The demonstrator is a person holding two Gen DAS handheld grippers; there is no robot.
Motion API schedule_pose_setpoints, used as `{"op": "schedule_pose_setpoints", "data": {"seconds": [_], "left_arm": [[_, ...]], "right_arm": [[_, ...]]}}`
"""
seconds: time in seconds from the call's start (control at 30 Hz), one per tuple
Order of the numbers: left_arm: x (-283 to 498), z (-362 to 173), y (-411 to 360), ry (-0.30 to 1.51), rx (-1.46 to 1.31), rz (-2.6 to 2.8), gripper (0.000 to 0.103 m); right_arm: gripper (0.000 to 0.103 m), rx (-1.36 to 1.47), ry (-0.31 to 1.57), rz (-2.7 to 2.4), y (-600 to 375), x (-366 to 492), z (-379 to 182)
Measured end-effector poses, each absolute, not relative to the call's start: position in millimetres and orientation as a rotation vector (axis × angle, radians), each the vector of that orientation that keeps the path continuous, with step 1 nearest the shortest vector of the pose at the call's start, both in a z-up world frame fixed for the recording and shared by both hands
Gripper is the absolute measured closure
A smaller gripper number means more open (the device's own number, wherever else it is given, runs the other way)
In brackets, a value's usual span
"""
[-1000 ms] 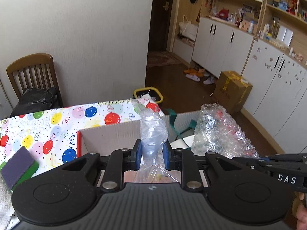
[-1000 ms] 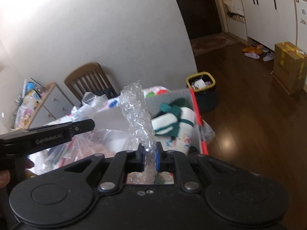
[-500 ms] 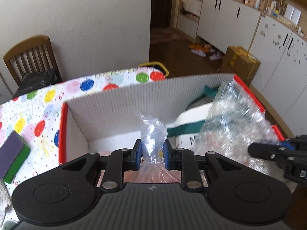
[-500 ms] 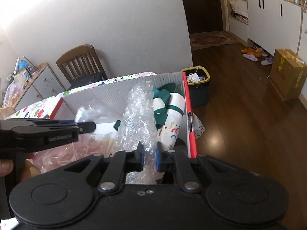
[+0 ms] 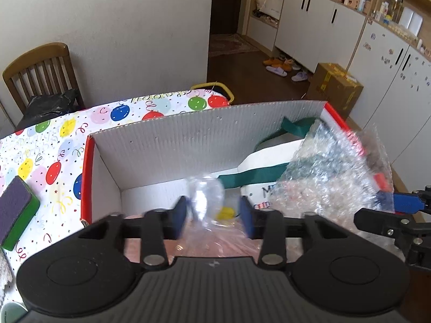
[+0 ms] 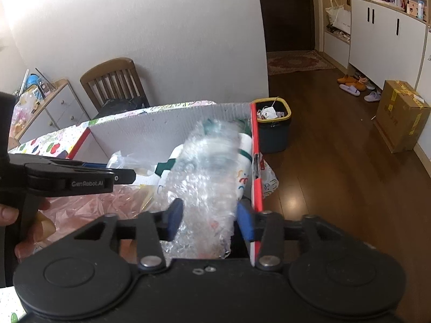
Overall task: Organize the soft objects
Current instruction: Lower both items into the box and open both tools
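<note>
Bubble wrap [image 6: 207, 188] between right tool [image 6: 210, 219] jaws, opening; left tool [image 5: 212, 216] opening, releasing clear bag [image 5: 206, 196].

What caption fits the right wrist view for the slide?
Right tongs opening around bubble wrap over the red-edged cardboard box.

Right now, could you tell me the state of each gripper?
Left gripper: jaws opening, pads clear of the clear plastic bag between them.
Right gripper: jaws opening, letting go of the bubble wrap between them.
</note>
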State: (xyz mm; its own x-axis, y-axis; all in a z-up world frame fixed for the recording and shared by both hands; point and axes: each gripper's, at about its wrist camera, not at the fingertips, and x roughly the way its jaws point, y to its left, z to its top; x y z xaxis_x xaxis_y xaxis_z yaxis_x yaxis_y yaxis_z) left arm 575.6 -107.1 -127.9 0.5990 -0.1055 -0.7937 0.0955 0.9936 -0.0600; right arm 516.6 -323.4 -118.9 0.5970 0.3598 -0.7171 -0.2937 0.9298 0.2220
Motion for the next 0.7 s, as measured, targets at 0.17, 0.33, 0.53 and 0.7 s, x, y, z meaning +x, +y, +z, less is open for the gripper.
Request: {"op": "schedule_pose_setpoints", "data": {"seconds": [0.17, 0.33, 0.53, 0.7], "left_arm": [[567, -117, -107, 0.878, -0.027, -0.136, 0.037], [556, -104, -108, 0.849, -0.027, -0.146, 0.037], [536, -84, -108, 0.809, -0.038, -0.149, 0.037], [514, -63, -105, 0.768, -0.053, -0.167, 0.037]], "right_arm": [[0.048, 0.085, 0.834, 0.38, -326, 513, -113], [0.037, 0.067, 0.81, 0.376, -327, 505, -105], [0.032, 0.059, 0.781, 0.398, -333, 492, -91], [0.027, 0.042, 0.745, 0.44, -331, 474, -74]]}}
